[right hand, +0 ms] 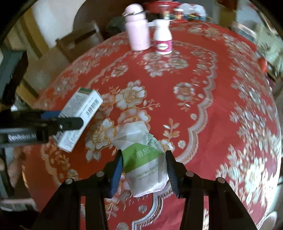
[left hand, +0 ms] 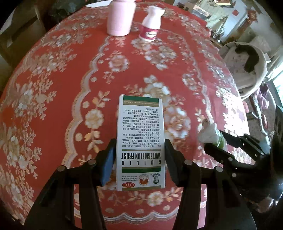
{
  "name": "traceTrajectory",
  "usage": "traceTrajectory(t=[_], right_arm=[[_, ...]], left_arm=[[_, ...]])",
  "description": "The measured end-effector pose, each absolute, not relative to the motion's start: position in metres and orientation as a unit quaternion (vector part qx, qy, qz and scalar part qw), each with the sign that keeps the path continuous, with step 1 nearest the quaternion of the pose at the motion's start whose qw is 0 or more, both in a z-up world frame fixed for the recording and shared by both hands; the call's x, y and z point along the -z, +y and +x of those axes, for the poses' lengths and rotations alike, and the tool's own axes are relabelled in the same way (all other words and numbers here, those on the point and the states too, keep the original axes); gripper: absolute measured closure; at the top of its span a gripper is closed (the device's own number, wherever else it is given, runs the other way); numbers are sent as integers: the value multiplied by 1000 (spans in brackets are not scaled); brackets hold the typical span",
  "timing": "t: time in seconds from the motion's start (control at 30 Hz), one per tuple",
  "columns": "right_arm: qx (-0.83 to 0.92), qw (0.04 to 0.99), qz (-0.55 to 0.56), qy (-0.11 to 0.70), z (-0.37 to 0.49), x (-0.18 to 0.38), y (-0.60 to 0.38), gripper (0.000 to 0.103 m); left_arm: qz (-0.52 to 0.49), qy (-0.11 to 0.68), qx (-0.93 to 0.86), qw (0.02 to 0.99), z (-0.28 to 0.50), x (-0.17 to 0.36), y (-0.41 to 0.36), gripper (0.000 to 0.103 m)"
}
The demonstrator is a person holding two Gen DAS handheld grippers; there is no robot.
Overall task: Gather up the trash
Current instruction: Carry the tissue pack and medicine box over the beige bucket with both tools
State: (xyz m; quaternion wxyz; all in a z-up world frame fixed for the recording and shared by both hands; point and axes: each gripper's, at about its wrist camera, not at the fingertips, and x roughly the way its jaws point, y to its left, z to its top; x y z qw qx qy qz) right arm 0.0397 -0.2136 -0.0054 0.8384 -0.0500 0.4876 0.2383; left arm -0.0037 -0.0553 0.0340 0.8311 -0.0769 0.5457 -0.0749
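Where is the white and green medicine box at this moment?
The medicine box sits between the fingers of the left gripper, above the red floral tablecloth. In the right wrist view it is at the left, beside the crumpled wrapper.

Open tablecloth ahead; pink flask and white bottle block the far edge

I see a matt printed cardboard box, a crinkled glossy, probably plastic wrapper, a woven-looking floral tablecloth, and smooth pink bottles at top.
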Motion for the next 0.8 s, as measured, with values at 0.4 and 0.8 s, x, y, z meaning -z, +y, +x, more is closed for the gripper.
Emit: traceTrajectory(t=[0.4,0.8], right_arm=[[-181,857,55,479,12,-14,-271,57],[-113,874,105,461,-32,-28,-357,57]], left_arm=[[-25,519,105,848,-16,-59,-122,52],[33,498,166,850,-40,-75,-220,52]])
